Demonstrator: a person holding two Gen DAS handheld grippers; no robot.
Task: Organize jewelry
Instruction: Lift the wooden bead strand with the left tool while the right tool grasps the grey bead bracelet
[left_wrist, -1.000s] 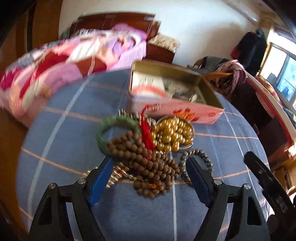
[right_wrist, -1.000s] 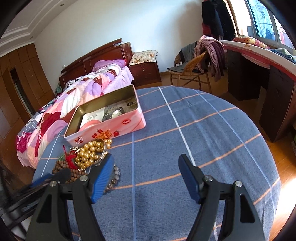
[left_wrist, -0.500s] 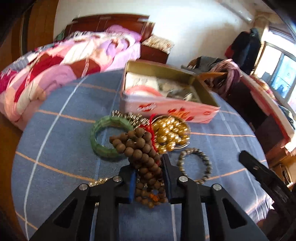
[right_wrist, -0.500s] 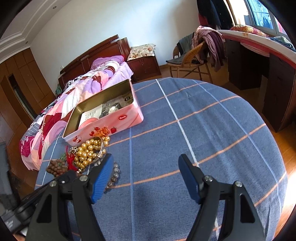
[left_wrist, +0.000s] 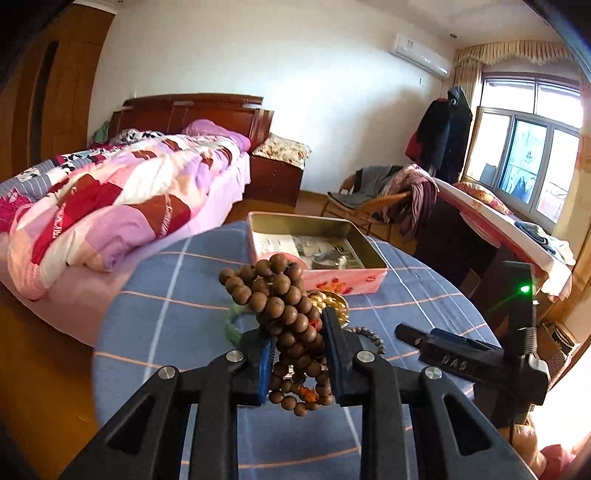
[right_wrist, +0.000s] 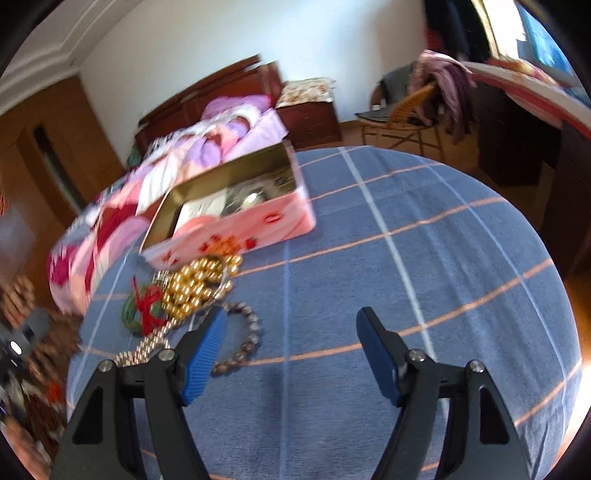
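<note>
While your left tongs (left_wrist: 295, 350) stay out of contact with the round tabletop in blue checked cloth (left_wrist: 166, 295), they are clamped on a bunched string of brown wooden beads (left_wrist: 284, 306), held up in front of the open pink tin box (left_wrist: 332, 280); a gold bead bracelet (left_wrist: 332, 300) and a grey bead bracelet (left_wrist: 369, 336) lie on the cloth beyond.

From the right wrist, your right tongs (right_wrist: 291, 354) are empty, their jaws wide and opening, over bare cloth; the grey bead bracelet (right_wrist: 243, 343) lies just beside the left pad; the gold bead bracelet (right_wrist: 195, 284), a green bangle with red tassel (right_wrist: 142, 306) and the tin (right_wrist: 236, 225) sit farther off; the view is blurred.
</note>
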